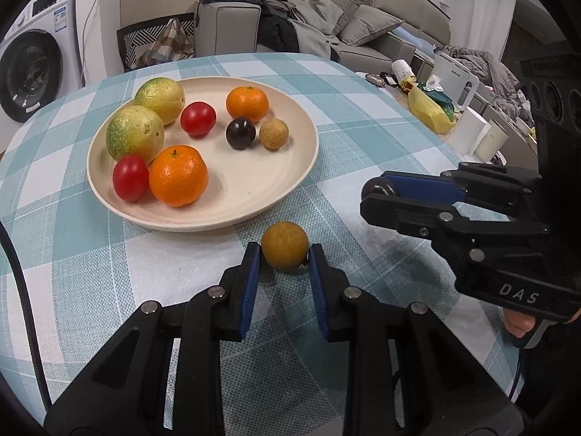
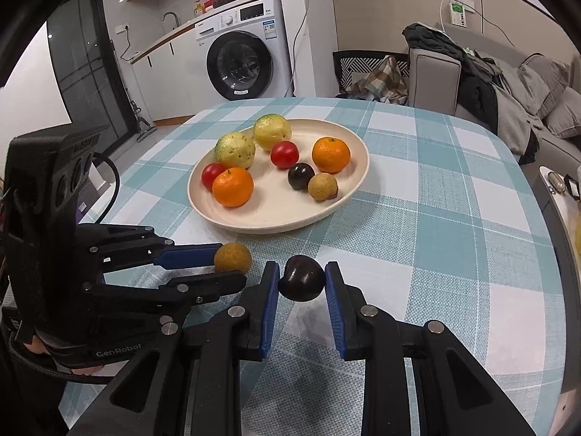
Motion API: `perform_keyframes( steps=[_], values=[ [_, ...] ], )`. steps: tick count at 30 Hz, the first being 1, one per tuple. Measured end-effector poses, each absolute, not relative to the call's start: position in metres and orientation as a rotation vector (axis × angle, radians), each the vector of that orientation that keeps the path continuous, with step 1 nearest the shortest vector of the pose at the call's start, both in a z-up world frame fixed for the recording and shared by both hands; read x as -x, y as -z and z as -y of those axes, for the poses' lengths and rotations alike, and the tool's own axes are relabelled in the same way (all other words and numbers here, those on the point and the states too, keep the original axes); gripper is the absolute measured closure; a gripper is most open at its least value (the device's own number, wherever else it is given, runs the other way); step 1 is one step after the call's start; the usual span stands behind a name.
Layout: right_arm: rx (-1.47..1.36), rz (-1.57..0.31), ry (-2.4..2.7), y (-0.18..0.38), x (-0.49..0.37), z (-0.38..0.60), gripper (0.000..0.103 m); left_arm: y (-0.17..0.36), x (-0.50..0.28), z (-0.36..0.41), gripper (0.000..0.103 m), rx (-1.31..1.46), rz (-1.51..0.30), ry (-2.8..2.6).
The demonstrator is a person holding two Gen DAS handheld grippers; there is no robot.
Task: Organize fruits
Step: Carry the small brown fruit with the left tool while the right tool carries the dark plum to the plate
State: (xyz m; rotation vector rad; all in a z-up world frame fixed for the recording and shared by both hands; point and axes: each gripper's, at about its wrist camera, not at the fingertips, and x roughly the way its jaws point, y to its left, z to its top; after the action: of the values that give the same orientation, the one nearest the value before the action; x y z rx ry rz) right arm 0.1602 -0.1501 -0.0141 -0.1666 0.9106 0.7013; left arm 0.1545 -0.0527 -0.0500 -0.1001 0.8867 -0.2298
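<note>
A cream plate (image 1: 290, 178) (image 2: 348, 203) on the checked tablecloth holds two green-yellow fruits, two oranges, two red tomatoes, a dark plum and a small brown longan. My left gripper (image 1: 285, 254) (image 2: 232, 265) is shut on a brown longan (image 1: 285, 245) (image 2: 232, 257) just in front of the plate. My right gripper (image 2: 302, 278) (image 1: 377, 194) is shut on a dark plum (image 2: 302, 278), low over the cloth to the right of the left gripper. In the left wrist view the plum (image 1: 379, 187) shows as a dark ball between the right fingertips.
A side surface right of the table holds a yellow bag (image 1: 430, 110), white containers (image 1: 479, 136) and a tipped bottle (image 1: 403, 71). A washing machine (image 2: 247, 51), a basket (image 2: 370, 72) and a grey sofa (image 2: 508, 83) stand beyond the table's far edge.
</note>
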Motion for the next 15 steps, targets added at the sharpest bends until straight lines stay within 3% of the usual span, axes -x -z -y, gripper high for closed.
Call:
perform_keyframes(
  steps=[15],
  values=[
    [0.166,-0.908,-0.693,0.0153,-0.162,0.1515,0.076,0.0473,-0.1586,0.0549,0.079,0.098,-0.865,0.234]
  ],
)
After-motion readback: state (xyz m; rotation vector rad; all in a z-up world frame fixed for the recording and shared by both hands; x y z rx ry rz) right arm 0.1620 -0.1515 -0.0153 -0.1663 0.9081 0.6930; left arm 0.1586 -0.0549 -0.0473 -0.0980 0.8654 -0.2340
